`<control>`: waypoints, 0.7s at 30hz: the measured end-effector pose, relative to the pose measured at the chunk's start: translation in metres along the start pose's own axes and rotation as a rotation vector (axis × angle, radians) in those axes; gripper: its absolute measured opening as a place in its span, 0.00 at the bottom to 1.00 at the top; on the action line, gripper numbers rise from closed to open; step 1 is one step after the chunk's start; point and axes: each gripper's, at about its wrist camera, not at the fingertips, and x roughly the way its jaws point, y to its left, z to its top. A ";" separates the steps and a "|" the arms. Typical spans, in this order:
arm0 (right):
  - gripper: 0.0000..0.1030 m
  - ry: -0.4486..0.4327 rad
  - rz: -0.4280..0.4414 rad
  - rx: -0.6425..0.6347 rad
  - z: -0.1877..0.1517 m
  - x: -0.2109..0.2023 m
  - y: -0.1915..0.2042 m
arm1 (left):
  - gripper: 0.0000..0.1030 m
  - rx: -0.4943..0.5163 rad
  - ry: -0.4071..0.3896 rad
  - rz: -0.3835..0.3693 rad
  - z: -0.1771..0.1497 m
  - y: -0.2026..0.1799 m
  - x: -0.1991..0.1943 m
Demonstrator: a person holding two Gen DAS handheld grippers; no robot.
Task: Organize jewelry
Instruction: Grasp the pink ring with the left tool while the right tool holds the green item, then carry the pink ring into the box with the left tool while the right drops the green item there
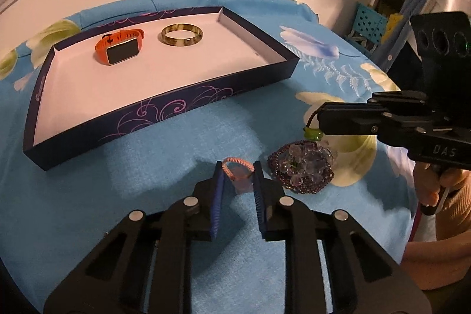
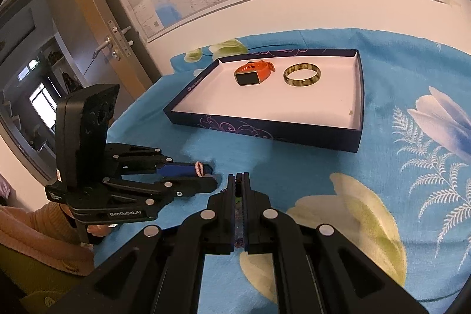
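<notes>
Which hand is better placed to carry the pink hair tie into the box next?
Left. The pink hair tie sits between the left gripper fingers, with the box just ahead. The right gripper is shut on a cord of the bead bracelet.

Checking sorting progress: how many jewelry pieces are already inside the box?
2: an orange watch at the box's far left, and a bangle just right of it. The pink hair tie and purple bead bracelet lie outside on the blue cloth.
</notes>
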 end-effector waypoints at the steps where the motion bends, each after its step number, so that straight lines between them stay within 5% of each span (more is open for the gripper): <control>1: 0.03 -0.003 0.003 0.002 0.000 0.000 -0.001 | 0.18 -0.001 -0.002 -0.001 0.000 0.000 0.000; 21: 0.03 -0.062 -0.004 -0.040 0.040 0.006 0.002 | 0.18 -0.057 -0.153 0.076 0.030 0.032 -0.053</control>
